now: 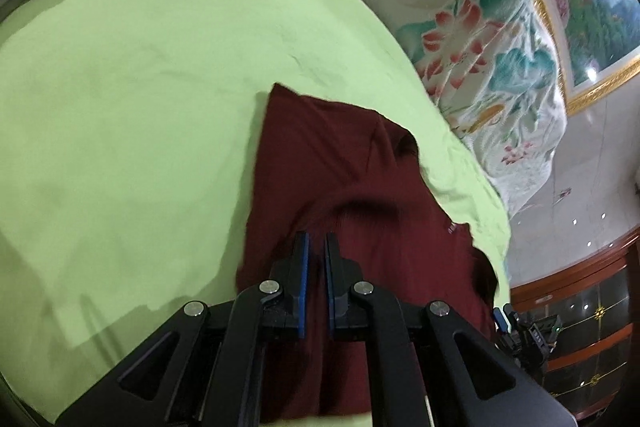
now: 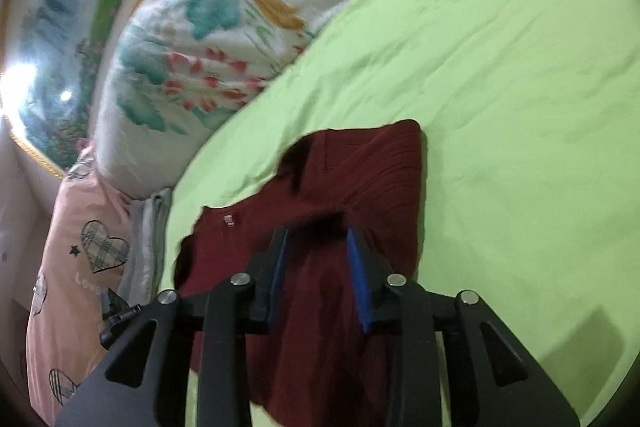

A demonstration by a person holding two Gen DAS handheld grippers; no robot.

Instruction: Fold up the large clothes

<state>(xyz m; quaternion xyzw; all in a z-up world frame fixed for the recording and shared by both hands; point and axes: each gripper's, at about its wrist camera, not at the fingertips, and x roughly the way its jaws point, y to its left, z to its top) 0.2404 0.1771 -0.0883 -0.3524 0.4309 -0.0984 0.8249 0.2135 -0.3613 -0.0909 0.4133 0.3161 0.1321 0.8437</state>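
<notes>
The jaws of the left gripper (image 1: pixel 316 239) are seen nearly clenched, with only a narrow slit between the blue pads; whether any cloth is pinched there cannot be told. The jaws of the right gripper (image 2: pixel 316 233) are seen parted, released, with dark red cloth lying below the gap and no pad pressing on it. Both grippers are held above the maroon knit garment (image 2: pixel 360 179), which is laid partly folded on the light green bedsheet (image 2: pixel 500 107), near its left edge in the right wrist view. A small label (image 2: pixel 229 220) is shown on the garment's near left part. Beyond the sheet, a floral quilt (image 1: pixel 492 67) is bunched at the far side, and a gold-framed landscape picture (image 1: pixel 592 7) is hung behind it. A pink pillow with plaid hearts (image 2: pixel 80 251) is seen at the left.
</notes>
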